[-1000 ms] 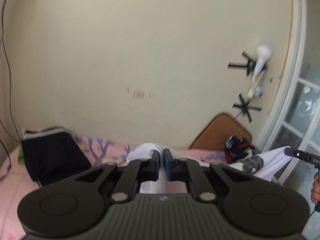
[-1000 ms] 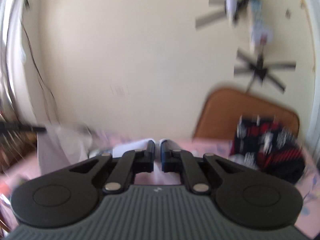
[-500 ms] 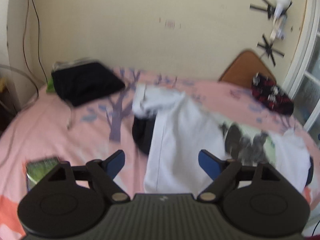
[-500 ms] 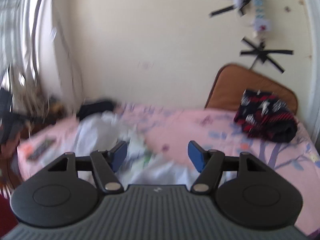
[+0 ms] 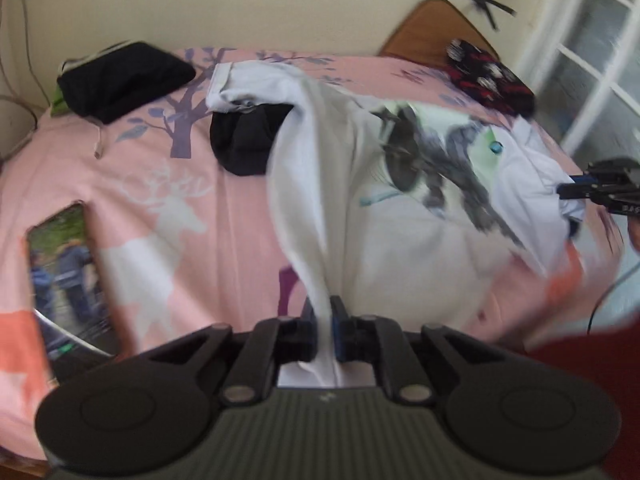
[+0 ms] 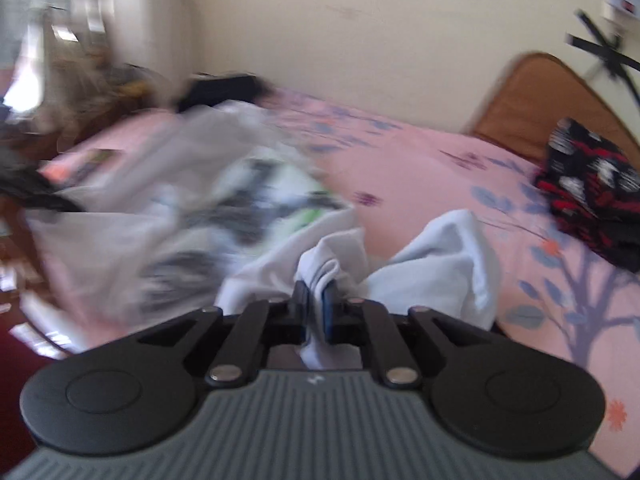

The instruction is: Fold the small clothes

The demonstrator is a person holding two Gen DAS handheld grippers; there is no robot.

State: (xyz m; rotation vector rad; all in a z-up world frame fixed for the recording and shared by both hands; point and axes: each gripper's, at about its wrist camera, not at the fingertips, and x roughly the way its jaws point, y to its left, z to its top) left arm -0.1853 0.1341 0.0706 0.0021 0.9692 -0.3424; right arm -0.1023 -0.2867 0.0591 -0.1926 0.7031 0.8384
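Since half a second ago both grippers went from spread to clenched on the white printed T-shirt [image 5: 404, 216] — left gripper [image 5: 325, 330] pinching a near edge, right gripper [image 6: 316, 312] a bunched fold. Shirt sprawls across the pink patterned bed [image 5: 180, 216], partly covering a black garment [image 5: 244, 140].

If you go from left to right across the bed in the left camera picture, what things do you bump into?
Phone with a photo on its screen → folded black cloth bundle → small black garment → white printed T-shirt → folded red, black and white patterned cloth.
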